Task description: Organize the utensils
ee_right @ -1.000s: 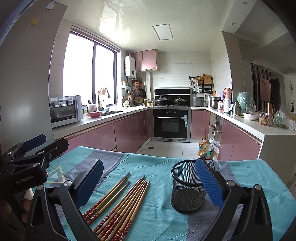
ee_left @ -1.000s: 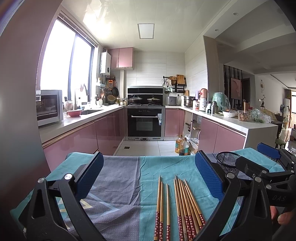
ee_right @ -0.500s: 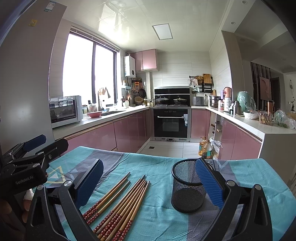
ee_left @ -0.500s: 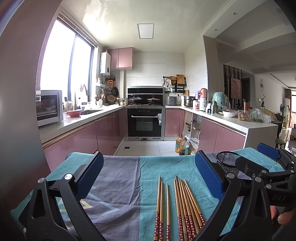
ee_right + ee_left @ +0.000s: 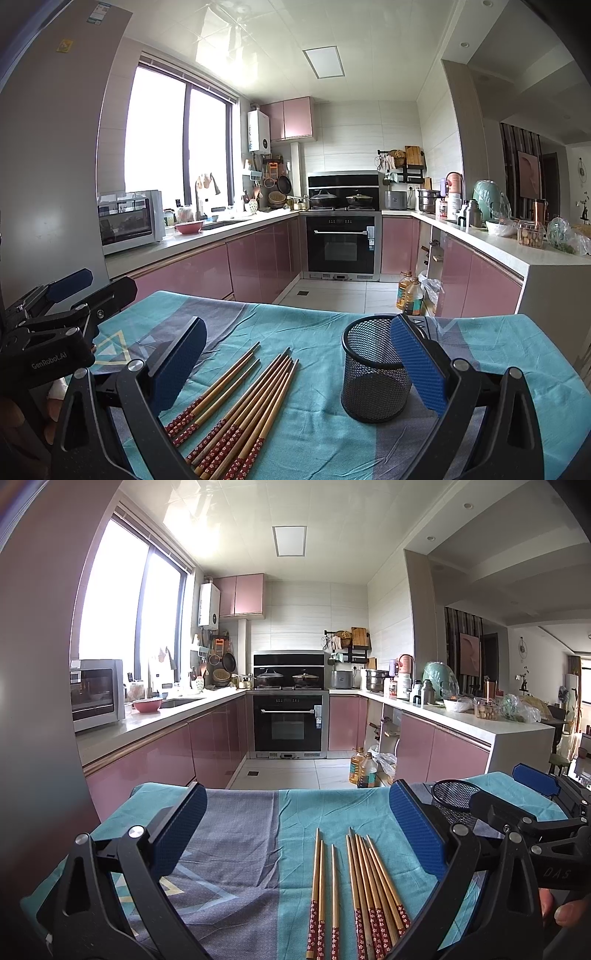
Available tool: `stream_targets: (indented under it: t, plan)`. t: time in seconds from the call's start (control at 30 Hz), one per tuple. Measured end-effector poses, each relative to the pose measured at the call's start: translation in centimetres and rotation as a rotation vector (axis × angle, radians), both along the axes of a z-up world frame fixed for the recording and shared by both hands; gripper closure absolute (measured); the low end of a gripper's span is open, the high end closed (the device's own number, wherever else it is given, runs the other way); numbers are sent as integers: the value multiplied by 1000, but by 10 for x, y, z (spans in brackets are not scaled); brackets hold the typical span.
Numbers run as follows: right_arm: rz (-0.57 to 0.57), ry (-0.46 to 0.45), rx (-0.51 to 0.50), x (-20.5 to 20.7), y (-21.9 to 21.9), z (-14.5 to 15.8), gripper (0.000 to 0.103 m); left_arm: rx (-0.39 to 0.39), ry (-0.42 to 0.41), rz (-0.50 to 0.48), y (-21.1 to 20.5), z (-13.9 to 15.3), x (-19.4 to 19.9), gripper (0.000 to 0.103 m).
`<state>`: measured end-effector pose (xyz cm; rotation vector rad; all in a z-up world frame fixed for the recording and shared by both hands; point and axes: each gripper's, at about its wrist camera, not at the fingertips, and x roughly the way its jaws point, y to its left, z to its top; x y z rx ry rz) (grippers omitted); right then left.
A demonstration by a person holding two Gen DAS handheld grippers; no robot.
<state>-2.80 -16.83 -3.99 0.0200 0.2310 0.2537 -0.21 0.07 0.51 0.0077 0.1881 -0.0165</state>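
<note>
Both claws hover above the surface [image 5: 498, 354], which is draped in a teal and grey cloth [image 5: 236, 830]. My left claw [image 5: 295, 834] is released, pads wide apart, nothing between them. My right claw [image 5: 295, 362] is likewise spread open and empty.

Task items: the chopsticks [image 5: 354, 890] lie flat on the cloth, tips pointing away from me and patterned red ends toward me. In the left wrist view they form two groups: three to the left, a tighter bundle of about six just beside them on the right. The mesh cup [image 5: 373, 384] stands upright and empty on the cloth, to the right of the chopsticks and apart from them. In the right wrist view, the right-hand pad overlaps the cup's rim; I cannot tell whether it touches.

Step in hand, as I judge it: pre-grasp. No chopstick is lifted and the cup holds nothing, so the sorting has not started.

Next move calls for lowering one claw over a chopstick or the bundle, closing across the shafts near mid-length, then tilting them upright for the cup mouth. The sticks are thin and lie flat, so I expect to need the pads almost at cloth level. The other claw could steady the light cup against tipping.
</note>
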Motion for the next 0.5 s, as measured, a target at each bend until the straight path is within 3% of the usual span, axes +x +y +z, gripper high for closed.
stream_targets:
  t: [0.5]
  plan:
    - [8,11,8,4,0,-2,7,9,14,-7,1,-6,3,6]
